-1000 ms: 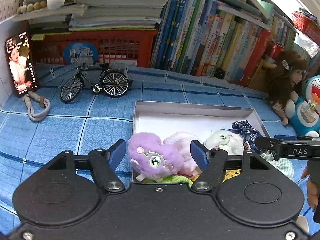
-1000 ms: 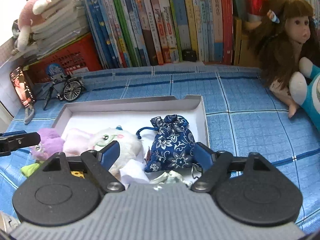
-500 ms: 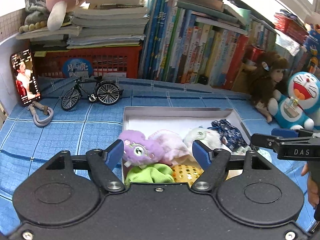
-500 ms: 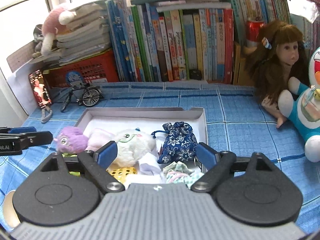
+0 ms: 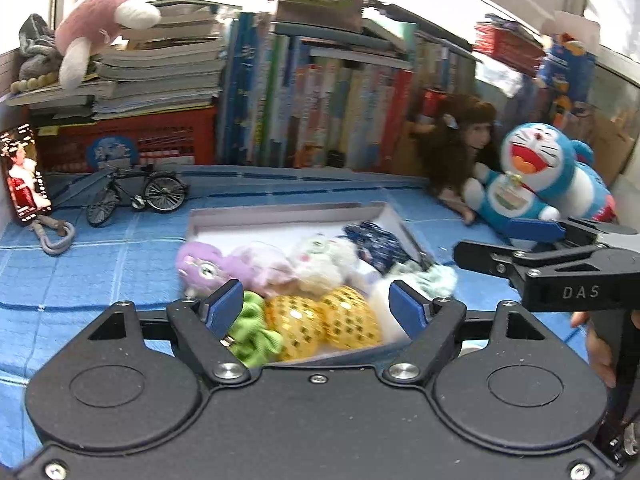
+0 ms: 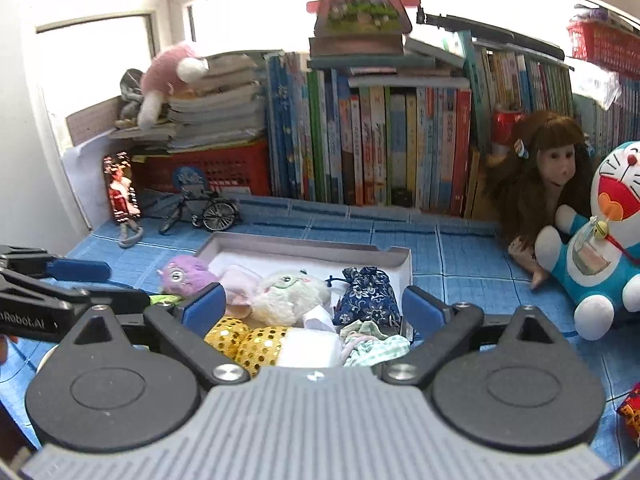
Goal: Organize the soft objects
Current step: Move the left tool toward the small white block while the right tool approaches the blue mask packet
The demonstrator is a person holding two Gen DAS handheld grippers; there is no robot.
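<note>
A shallow white box on the blue checked cloth holds several soft things: a purple plush, a white plush, a navy floral pouch, gold sequin pieces, a green scrunchie and a pale green cloth. My left gripper hangs above the box's near end, jaws opening, nothing between them. My right gripper does the same, jaws opening wide and empty. Each gripper shows at the other view's edge.
A long-haired doll and a blue cat plush sit right of the box. Behind stand a row of books, a red crate, a model bicycle and a phone. A pink plush lies on stacked books.
Both grippers have drawn back and up from the box, so more of the shelf and toys shows. Their jaws have widened. The soft things stay in the box.
</note>
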